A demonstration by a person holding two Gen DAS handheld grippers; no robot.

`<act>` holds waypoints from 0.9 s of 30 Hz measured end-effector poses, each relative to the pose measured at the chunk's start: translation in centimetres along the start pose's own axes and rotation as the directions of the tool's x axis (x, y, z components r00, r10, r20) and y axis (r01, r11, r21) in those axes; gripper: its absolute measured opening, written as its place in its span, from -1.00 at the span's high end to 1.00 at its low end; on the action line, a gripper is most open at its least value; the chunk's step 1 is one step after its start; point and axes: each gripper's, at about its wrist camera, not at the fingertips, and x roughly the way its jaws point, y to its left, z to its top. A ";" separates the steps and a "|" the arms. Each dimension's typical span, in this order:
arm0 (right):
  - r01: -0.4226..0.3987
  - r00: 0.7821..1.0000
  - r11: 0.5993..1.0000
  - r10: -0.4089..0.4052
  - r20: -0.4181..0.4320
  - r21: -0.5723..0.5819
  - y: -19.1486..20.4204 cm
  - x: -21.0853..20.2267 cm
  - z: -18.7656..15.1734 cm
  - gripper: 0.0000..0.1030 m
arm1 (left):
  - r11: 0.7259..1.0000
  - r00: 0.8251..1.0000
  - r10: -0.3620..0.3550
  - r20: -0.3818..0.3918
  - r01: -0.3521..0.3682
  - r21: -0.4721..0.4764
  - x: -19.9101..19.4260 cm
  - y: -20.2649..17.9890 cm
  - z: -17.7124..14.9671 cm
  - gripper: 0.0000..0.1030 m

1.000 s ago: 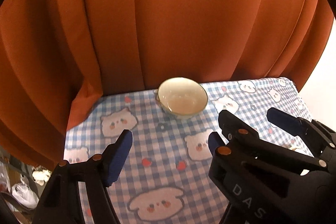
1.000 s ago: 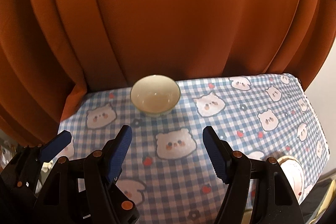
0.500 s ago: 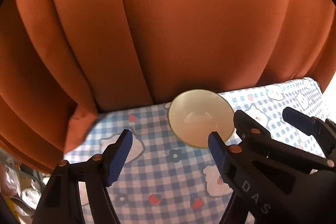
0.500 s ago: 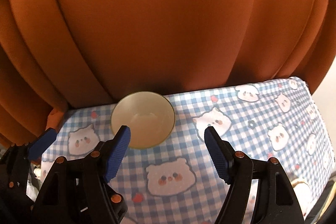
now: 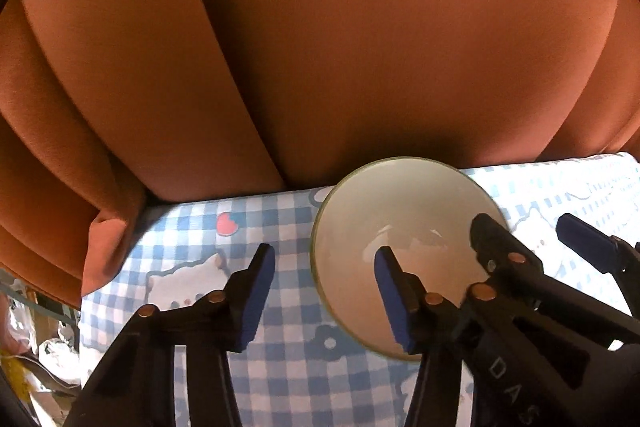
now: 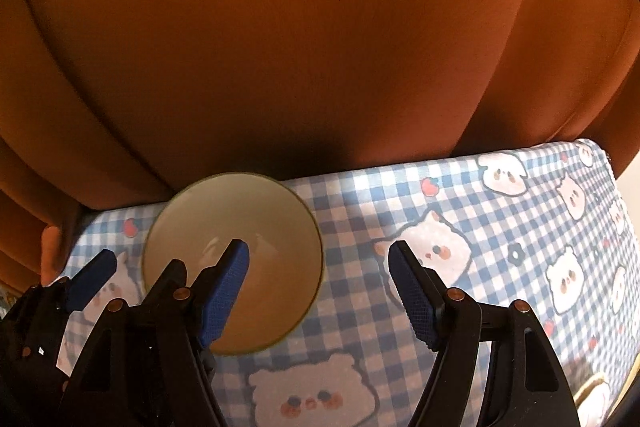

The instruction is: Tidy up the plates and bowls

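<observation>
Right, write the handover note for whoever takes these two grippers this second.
Left gripper: open, holding nothing; one finger outside the bowl, the other over its inside.
Right gripper: open, holding nothing; one finger over the bowl's inside, the other over the checked tablecloth.
Bowl: upright, nothing visible inside, at the table's back edge by the orange curtain.
Done: nothing gripped yet.
Left: close on the rim, lift, place it. No plates clearly visible here.
</observation>
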 end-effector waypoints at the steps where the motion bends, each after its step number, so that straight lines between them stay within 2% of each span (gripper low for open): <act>1: -0.007 1.000 1.000 0.007 -0.005 0.002 -0.1 0.6 0.1 -0.28 | 1.000 1.000 0.002 -0.004 -0.002 0.000 0.4 0.0 0.2 0.00; 4: -0.030 0.999 0.999 0.031 -0.031 0.017 -0.5 2.3 0.3 -0.16 | 1.000 1.000 -0.003 -0.023 0.003 -0.004 1.7 -0.2 0.2 0.05; 6: -0.034 0.998 0.999 0.034 -0.043 0.012 -0.5 3.2 0.3 -0.03 | 1.000 1.000 -0.007 -0.030 0.007 -0.005 2.4 -0.3 0.2 0.20; 9: -0.049 0.997 0.999 0.050 -0.061 0.010 -0.7 4.2 0.4 0.19 | 1.000 0.999 -0.018 -0.045 0.018 -0.012 3.2 -0.5 0.2 0.34; 10: -0.059 0.996 0.998 0.060 -0.066 0.010 -0.8 4.5 0.4 0.34 | 1.000 0.999 -0.017 -0.049 0.016 -0.015 3.4 -0.6 0.3 0.37; 11: -0.064 0.996 0.998 0.065 -0.069 0.008 -0.9 4.8 0.5 0.42 | 1.000 0.999 -0.010 -0.050 0.009 -0.018 3.5 -0.6 0.3 0.40; 12: -0.075 0.995 0.997 0.076 -0.071 0.008 -1.0 4.9 0.6 0.43 | 0.999 0.996 0.017 -0.083 -0.020 -0.034 3.6 -0.6 0.4 0.47; 14: -0.100 0.992 0.995 0.100 -0.073 0.007 -1.2 5.1 0.7 0.60 | 0.999 0.996 0.017 -0.085 -0.020 -0.043 3.8 -0.4 0.4 0.53; 19: -0.103 0.992 0.995 0.102 -0.067 -0.012 -0.8 5.0 0.8 0.61 | 0.999 0.995 0.019 -0.099 -0.023 -0.041 4.0 -0.6 0.7 0.58; 27: -0.102 0.993 0.994 0.100 -0.070 -0.029 -0.1 3.3 0.4 0.61 | 0.999 0.996 0.016 -0.090 -0.020 -0.039 1.4 0.4 0.2 0.58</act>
